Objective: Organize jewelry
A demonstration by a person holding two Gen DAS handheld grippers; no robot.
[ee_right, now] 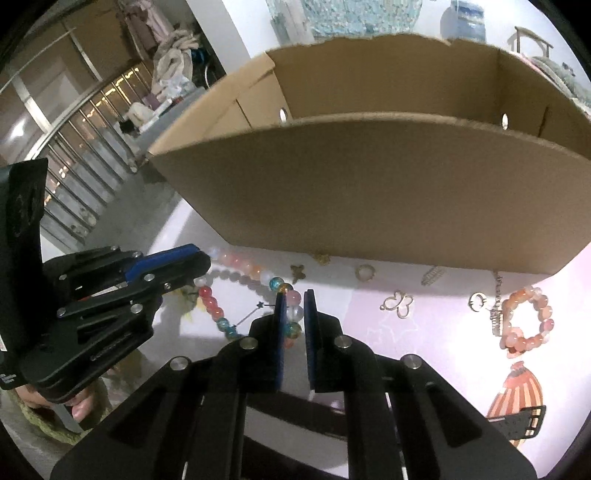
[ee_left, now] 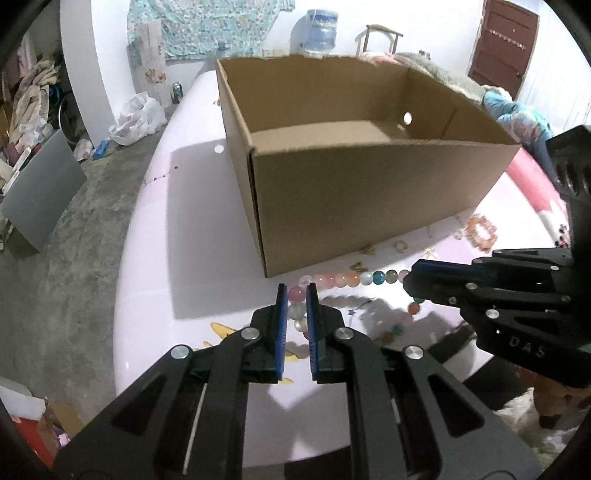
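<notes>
Pale pink glossy counter [ee_right: 461, 369] carries an open brown cardboard box [ee_left: 369, 192], with a long strand of multicoloured glass beads [ee_left: 354, 277] lying just before its near wall. Left gripper [ee_left: 296, 291] has its jaws narrowed onto the pink and white beads at one end; right gripper [ee_right: 294, 299] pinches beads at the other. A small orange-pink bead bracelet [ee_right: 526, 321] lies apart to the right.

A lived-in home room: patterned cloth [ee_left: 207, 26] hung on a white wall, heaped clothes [ee_left: 33, 85] on the bare concrete floor [ee_left: 74, 258], water jug [ee_left: 322, 33], wooden chair [ee_left: 378, 37], brown door [ee_left: 504, 44], bedding [ee_left: 517, 110] beside a pink worktop [ee_left: 192, 229].
</notes>
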